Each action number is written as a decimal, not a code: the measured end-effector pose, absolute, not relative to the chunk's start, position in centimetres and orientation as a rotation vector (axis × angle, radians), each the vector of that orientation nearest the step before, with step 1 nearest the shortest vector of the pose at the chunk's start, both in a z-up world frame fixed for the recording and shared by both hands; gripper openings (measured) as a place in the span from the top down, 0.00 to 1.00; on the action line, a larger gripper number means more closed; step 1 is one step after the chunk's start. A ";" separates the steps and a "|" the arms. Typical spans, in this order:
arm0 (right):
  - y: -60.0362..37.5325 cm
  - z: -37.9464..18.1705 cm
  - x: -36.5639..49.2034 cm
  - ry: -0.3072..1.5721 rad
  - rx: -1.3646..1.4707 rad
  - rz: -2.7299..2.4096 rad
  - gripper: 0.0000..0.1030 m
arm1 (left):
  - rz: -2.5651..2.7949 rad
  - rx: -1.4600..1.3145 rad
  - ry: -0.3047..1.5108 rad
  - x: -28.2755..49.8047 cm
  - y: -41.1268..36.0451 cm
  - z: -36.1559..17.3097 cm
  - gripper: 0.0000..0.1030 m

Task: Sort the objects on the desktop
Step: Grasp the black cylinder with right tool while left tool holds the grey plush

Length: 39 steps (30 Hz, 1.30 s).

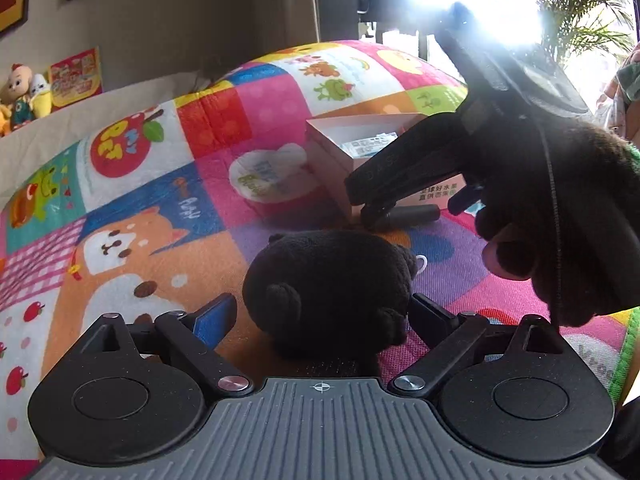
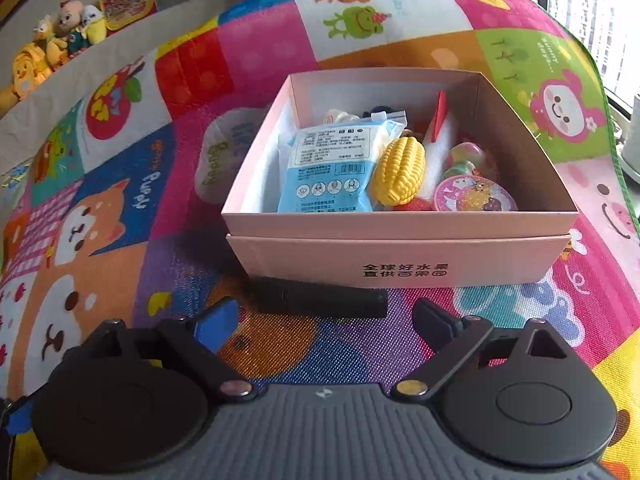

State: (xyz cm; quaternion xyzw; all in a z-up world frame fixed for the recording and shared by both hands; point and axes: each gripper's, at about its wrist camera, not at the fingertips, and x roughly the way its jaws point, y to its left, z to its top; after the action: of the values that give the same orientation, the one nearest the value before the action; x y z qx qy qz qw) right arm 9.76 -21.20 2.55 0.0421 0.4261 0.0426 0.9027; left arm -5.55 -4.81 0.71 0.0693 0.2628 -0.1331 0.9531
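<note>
A fuzzy black plush toy [image 1: 328,280] and a matte black cylinder [image 2: 320,298], laid on its side, are seen before an open pink cardboard box [image 2: 400,224] filled with a yellow plastic corn cob [image 2: 400,170] and a blue sachet [image 2: 328,172].

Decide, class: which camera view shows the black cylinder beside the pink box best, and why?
The right wrist view: the black cylinder lies whole and unobstructed on the mat, against the front of the pink box. In the left wrist view the cylinder is farther off, and the right gripper hides one end.

One pink box [image 2: 400,256], one black plush toy [image 1: 332,284], one black cylinder [image 2: 320,300], one toy corn [image 2: 400,170], one blue packet [image 2: 324,168].
</note>
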 end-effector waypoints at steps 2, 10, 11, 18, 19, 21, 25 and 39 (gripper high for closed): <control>-20.6 2.0 10.3 0.895 0.077 0.066 0.14 | -0.268 0.131 0.535 -5.5 -4.7 0.7 0.07; -20.2 2.3 9.6 0.891 0.021 0.086 0.27 | -0.270 0.130 0.540 -5.4 -4.7 0.7 0.06; -20.2 2.4 9.3 0.880 0.010 0.087 0.27 | -0.272 0.130 0.539 -5.4 -4.7 0.7 0.06; -21.8 3.1 6.9 0.812 -0.056 0.089 0.27 | -0.351 0.168 0.522 -5.7 -5.3 2.9 0.03; -22.2 3.1 6.6 0.804 -0.065 0.081 0.27 | -0.357 0.170 0.502 -5.8 -5.3 3.6 0.03; -23.0 3.0 6.2 0.794 -0.077 0.069 0.27 | -0.356 0.156 0.470 -5.7 -5.2 5.0 0.02; -24.8 2.2 5.7 0.812 -0.085 0.055 0.26 | -0.262 0.172 0.459 -4.9 -5.3 5.8 0.02; -21.7 4.7 3.0 0.722 -0.081 0.301 0.32 | -0.149 0.220 0.520 -6.8 -2.9 4.7 0.00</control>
State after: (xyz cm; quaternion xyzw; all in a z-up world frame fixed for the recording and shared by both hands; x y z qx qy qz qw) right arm 3.03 -21.71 4.67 -0.0393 0.3518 0.1469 0.9237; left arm -6.82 -2.92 4.69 0.1082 0.2565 -0.0733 0.9577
